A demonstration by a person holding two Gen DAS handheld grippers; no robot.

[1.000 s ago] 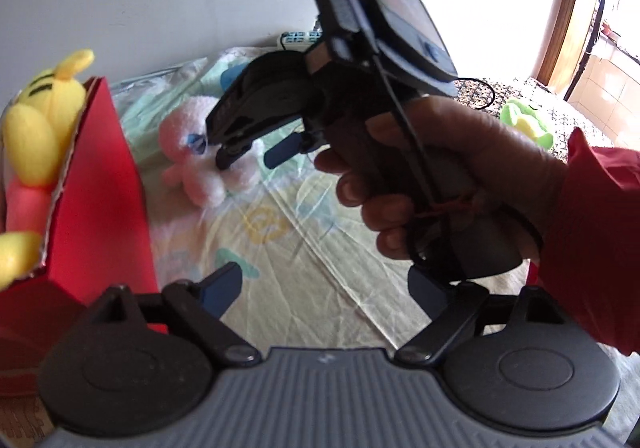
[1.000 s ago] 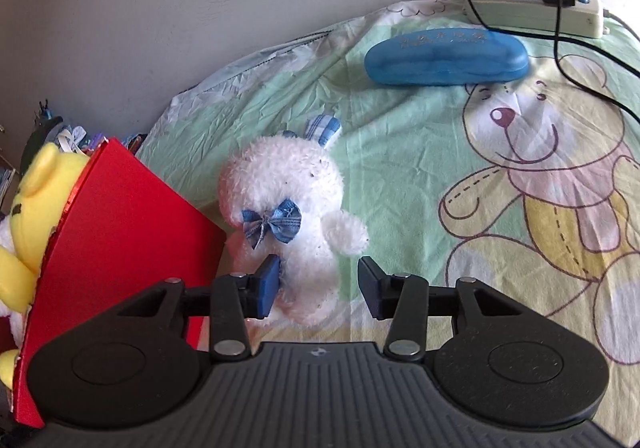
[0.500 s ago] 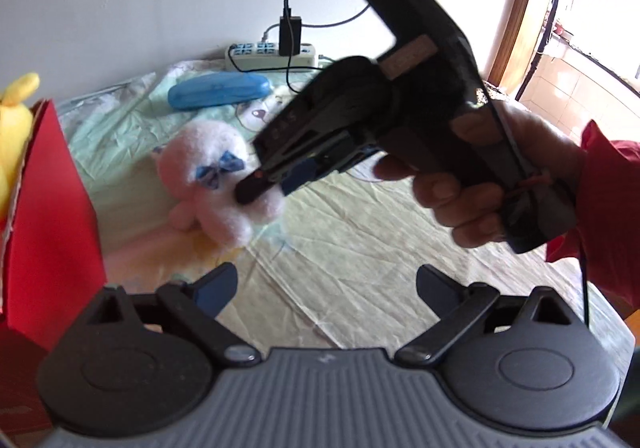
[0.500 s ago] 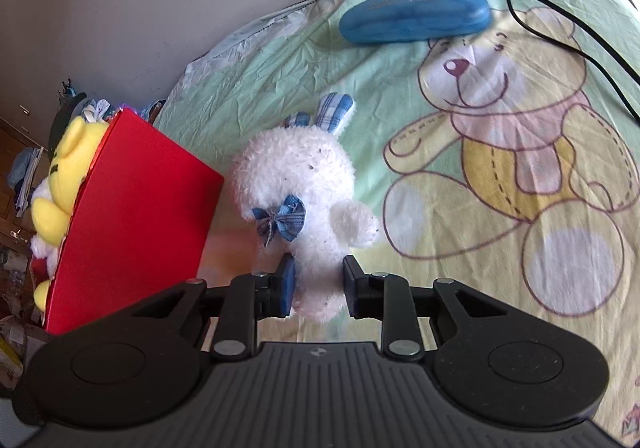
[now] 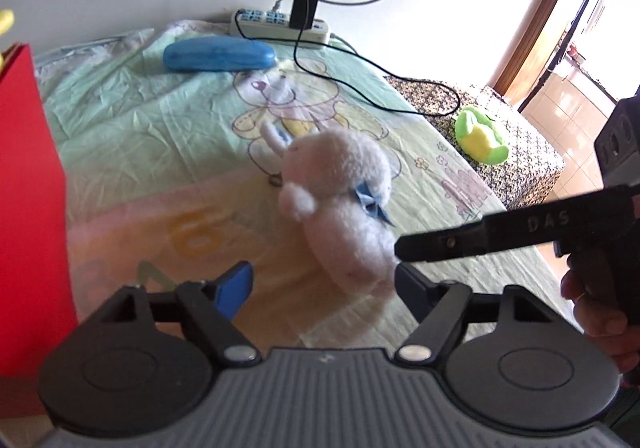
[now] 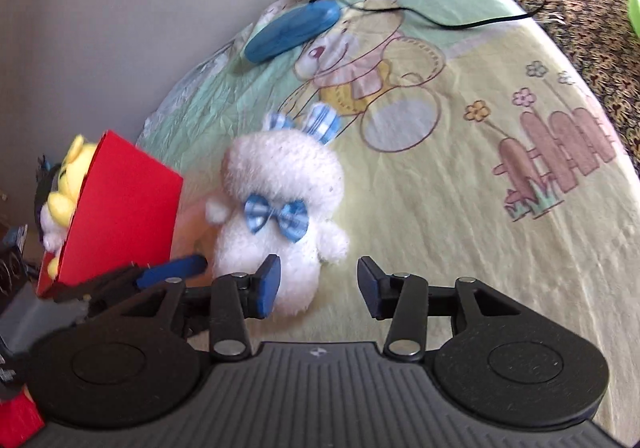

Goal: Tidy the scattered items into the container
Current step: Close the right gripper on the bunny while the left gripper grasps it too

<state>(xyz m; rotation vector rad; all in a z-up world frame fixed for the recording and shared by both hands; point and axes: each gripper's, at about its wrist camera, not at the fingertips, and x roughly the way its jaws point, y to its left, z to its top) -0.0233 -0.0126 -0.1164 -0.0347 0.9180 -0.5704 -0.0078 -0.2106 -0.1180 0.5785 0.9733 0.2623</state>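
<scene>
Because the white bunny (image 6: 280, 208) is lying beside the red box (image 6: 124, 208), both grippers are crowding in. The right gripper (image 6: 316, 288) is opening, pinching nothing, with the bunny's foot between its jaws. The left gripper (image 5: 324, 280) is closing on nothing.

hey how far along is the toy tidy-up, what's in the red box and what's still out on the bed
Done: a yellow plush sits in the red box. In hand: nothing is gripped; the white bunny lies on the sheet, the right gripper opening over its lower end, the left gripper closing beside it. Left: the bunny, the green plush and the blue case.
</scene>
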